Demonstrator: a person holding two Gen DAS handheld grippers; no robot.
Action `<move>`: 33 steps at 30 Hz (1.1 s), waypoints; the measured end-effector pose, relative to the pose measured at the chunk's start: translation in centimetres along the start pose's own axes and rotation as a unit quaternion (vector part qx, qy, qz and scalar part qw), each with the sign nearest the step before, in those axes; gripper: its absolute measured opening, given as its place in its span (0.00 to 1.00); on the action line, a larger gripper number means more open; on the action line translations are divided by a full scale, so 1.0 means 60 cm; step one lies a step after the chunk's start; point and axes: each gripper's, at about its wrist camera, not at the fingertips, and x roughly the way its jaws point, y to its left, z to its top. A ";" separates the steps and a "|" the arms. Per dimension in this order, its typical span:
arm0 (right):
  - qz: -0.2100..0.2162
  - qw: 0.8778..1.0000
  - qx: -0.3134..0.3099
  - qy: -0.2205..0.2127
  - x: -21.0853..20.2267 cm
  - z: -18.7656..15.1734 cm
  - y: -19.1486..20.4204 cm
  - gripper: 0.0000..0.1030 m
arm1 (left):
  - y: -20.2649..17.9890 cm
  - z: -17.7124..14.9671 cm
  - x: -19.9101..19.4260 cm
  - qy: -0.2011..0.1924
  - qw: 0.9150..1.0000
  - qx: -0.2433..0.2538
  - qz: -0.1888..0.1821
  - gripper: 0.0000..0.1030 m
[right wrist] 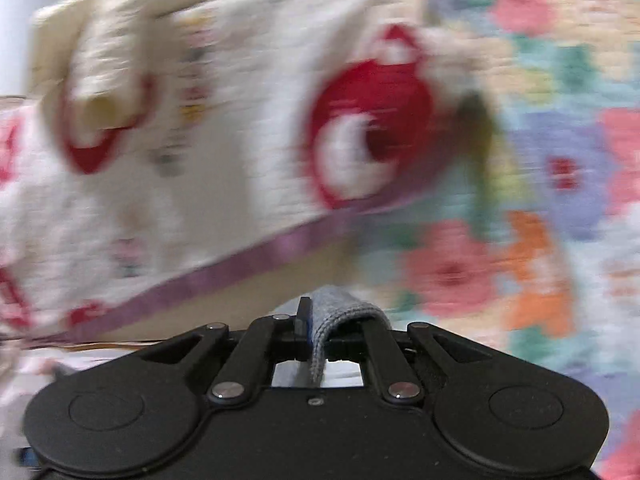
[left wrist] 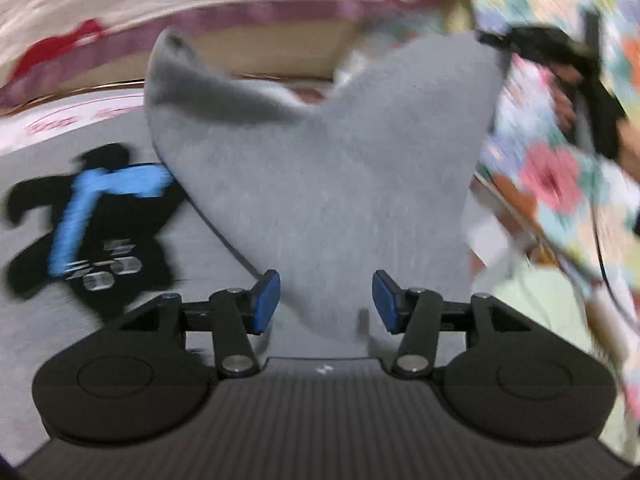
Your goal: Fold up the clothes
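Left claw [left wrist: 326, 300]: spread, with nothing pinched; the blue pads [left wrist: 266, 300] are seen apart on either side of the lower tip of the grey cloth, which they do not press.
Right claw [right wrist: 316, 330]: pressed together on a folded edge of the grey cloth [right wrist: 340, 312], which is draped over the right-hand finger; in the left wrist view this claw [left wrist: 500, 42] is seen at the cloth's raised upper-right corner, with a hand behind it.
Grey garment [left wrist: 320, 184]: a grey T-shirt with a black and blue print [left wrist: 92, 224]; part of it is spread flat on the surface below, and a flap is lifted from it into a tall sheet.
Surface: its kind cannot be told from these views.
Key relation: the lifted flap runs straight ahead of the left claw, its long axis rising from between the left pads to the corner held by the right claw; the second upper corner [left wrist: 172, 44] hangs free at the upper left.
Nearer hand: the left is judged nearer to the free corner and the lower edge; the right is already occupied.
Step judged: a fold in progress, carried by one corner.
Behind: a white cover with red motifs and a purple border [right wrist: 240, 260], then a floral cloth [right wrist: 540, 160]; both are blurred.
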 end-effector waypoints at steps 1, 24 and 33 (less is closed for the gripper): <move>-0.026 1.000 0.005 0.002 0.004 -0.005 -0.023 0.07 | -0.016 -0.002 0.013 0.010 1.000 0.013 -0.004 0.49; -0.192 0.978 0.067 0.047 -0.023 -0.064 -0.205 0.06 | 0.030 -0.070 -0.006 0.091 0.995 -0.044 0.021 0.53; -0.262 0.957 0.028 0.118 -0.027 -0.114 -0.218 0.16 | 0.055 -0.065 -0.031 0.076 0.994 -0.061 0.052 0.53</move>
